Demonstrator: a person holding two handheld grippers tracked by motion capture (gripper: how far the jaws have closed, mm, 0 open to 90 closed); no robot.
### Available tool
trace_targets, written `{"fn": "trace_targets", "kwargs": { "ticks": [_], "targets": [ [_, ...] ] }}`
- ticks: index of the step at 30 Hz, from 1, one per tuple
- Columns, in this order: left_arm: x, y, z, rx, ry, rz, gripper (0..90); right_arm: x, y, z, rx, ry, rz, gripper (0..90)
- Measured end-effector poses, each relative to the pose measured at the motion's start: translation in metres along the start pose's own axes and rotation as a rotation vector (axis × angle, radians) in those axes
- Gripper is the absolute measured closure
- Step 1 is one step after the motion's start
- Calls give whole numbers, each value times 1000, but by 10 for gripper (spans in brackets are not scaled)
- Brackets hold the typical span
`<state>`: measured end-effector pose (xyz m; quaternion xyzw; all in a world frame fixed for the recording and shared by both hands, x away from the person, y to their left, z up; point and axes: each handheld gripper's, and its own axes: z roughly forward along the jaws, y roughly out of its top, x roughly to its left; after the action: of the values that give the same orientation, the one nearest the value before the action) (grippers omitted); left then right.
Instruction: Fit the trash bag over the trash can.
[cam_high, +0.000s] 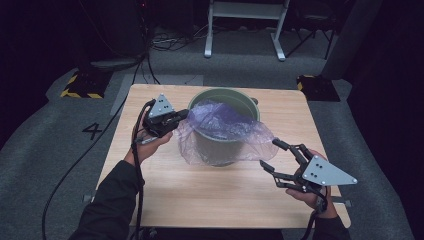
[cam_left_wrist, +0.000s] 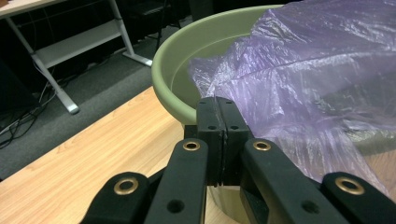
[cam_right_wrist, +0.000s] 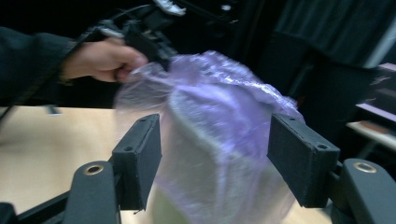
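Lining a bin, by the look of it. Left claw (cam_high: 181, 118), toward the left edge of the worktop (cam_high: 150, 190), is clenched on the hem of the thin translucent purple plastic bag (cam_high: 220, 125); the left claw view shows the jaws pressed flat together with film pinched between them at the rim.

Bag judged very light, limp and slippery, easily torn if dragged over an edge; best taken by the hem, a small fold at a time, never by the billowed middle. It lies draped over the near and left rim of the round pale green plastic bucket (cam_high: 227, 95), which stands toward the far edge, centre. The far-right rim is not yet covered.

Bucket judged stiff but light; it may tip or slide if the film is pulled hard sideways.

Right claw (cam_high: 267, 154), near the right edge, is released, nothing between the jaws, just clear of the bag's loose corner.

Near half of the worktop offers open room; edges lie close on both sides.
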<state>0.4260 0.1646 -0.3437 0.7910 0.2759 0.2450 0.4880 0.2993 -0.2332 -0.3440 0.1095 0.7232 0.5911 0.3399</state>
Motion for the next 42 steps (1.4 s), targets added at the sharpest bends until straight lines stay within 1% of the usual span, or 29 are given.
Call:
{"fn": "trace_targets", "kwargs": {
  "ticks": [1,3,4,5,7,9,10,11,12,13,15,17,18,19,20,21,23,25,27,28,29,30,31,33,35,36,38,40,42],
  "targets": [
    [0,0,0,0,-1,-1,892,-1,3,3,22,-50,-28,354],
    [1,0,0,1,-1,1,891,-3,6,7,33,-88,-56,382],
    [1,0,0,0,-1,0,891,-5,7,8,21,-98,-62,398],
    [1,0,0,0,-1,-1,890,-7,8,7,4,-103,-62,423],
    [2,0,0,0,-1,-1,888,-9,9,6,-27,-99,-58,461],
    [2,-1,0,-3,-2,-4,885,-10,8,1,-65,-120,-56,480],
    [2,-1,0,-3,-2,-4,881,-10,8,-1,-80,-128,-44,480],
    [2,-1,-1,-2,-2,-4,881,-11,7,-3,-84,-146,-35,478],
    [3,-1,0,-3,-2,-5,879,-12,6,-4,-82,-172,-26,458],
    [3,-1,0,-2,-3,-4,877,-15,6,-4,-77,-186,-13,432],
    [2,-1,0,-4,-4,-4,874,-19,5,-1,-39,-220,7,389],
    [2,-1,0,-5,-2,0,875,-24,5,5,14,-224,39,382],
    [2,-1,0,-8,0,-1,875,-25,4,8,35,-235,41,388],
    [2,0,1,-8,0,0,875,-28,3,12,55,-236,44,420],
    [2,0,1,-8,0,1,873,-30,3,14,62,-227,54,440],
    [3,-1,1,-8,1,1,868,-34,1,19,80,-216,74,498],
    [4,-1,1,-13,1,-7,853,-40,-1,24,97,-200,88,618],
    [5,-2,2,-11,3,-6,853,-48,-3,30,116,-175,120,723],
    [7,-3,3,-13,8,-10,852,-58,-4,38,136,-161,147,790],
    [7,-3,3,-12,10,-9,851,-62,-6,41,153,-163,158,817],
    [8,-3,5,-13,14,-13,852,-65,-7,44,168,-170,163,831],
    [9,-4,5,-14,16,-11,850,-71,-9,49,186,-177,187,842],
    [11,-5,7,-16,17,-18,848,-75,-11,52,196,-174,206,844],
    [14,-7,10,-24,20,-16,843,-87,-17,63,241,-186,240,858],
    [18,-9,14,-44,20,-40,837,-96,-22,71,267,-180,289,873],
    [21,-10,16,-46,21,-43,835,-101,-26,76,284,-180,313,876],
    [24,-12,20,-58,18,-63,832,-107,-31,87,326,-181,340,880],
    [27,-13,24,-52,28,-72,826,-112,-36,96,359,-186,353,885],
    [30,-15,29,-38,39,-76,815,-117,-43,104,379,-175,395,885]
  ]
}}
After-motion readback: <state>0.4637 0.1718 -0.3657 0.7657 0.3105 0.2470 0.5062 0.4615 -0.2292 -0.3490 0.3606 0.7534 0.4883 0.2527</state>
